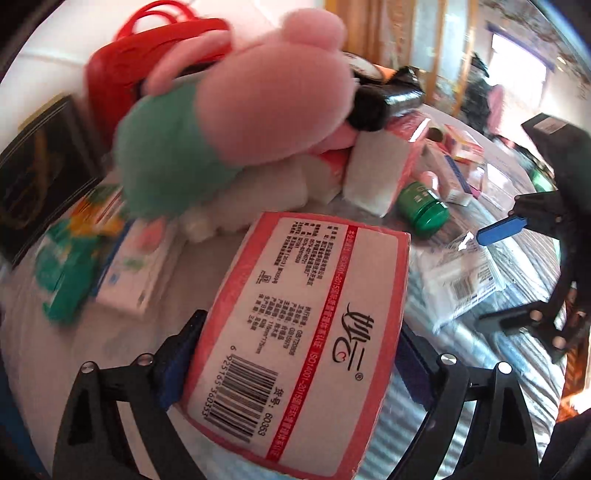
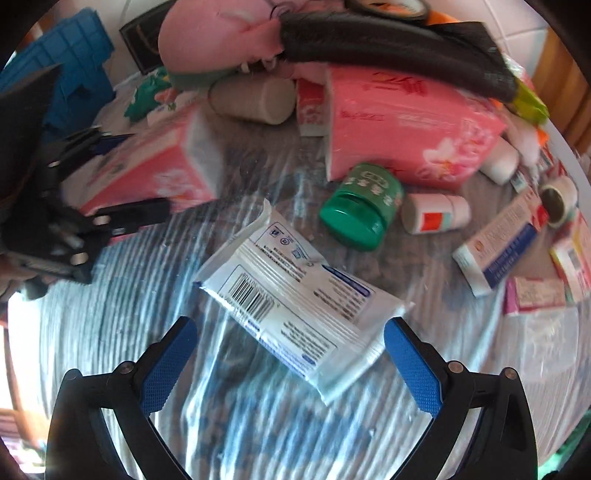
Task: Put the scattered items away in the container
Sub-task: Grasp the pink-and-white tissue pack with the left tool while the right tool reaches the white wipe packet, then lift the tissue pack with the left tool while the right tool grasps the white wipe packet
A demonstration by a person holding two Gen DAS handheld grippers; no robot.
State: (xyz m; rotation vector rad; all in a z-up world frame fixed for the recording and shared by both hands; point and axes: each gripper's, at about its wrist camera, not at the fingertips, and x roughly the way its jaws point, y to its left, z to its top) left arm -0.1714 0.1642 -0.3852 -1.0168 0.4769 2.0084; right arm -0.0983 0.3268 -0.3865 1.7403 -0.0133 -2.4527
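I see the round table (image 2: 92, 332) under a glossy clear sheet over striped cloth. White wall tiles (image 2: 517, 26) stand behind its far edge, and a bright window (image 1: 517, 59) glows across the room.

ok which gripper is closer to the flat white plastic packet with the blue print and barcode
Right. The right gripper hangs just over the flat white plastic packet, open fingers either side of its near end. The left gripper is off to one side, around a pink tissue pack.
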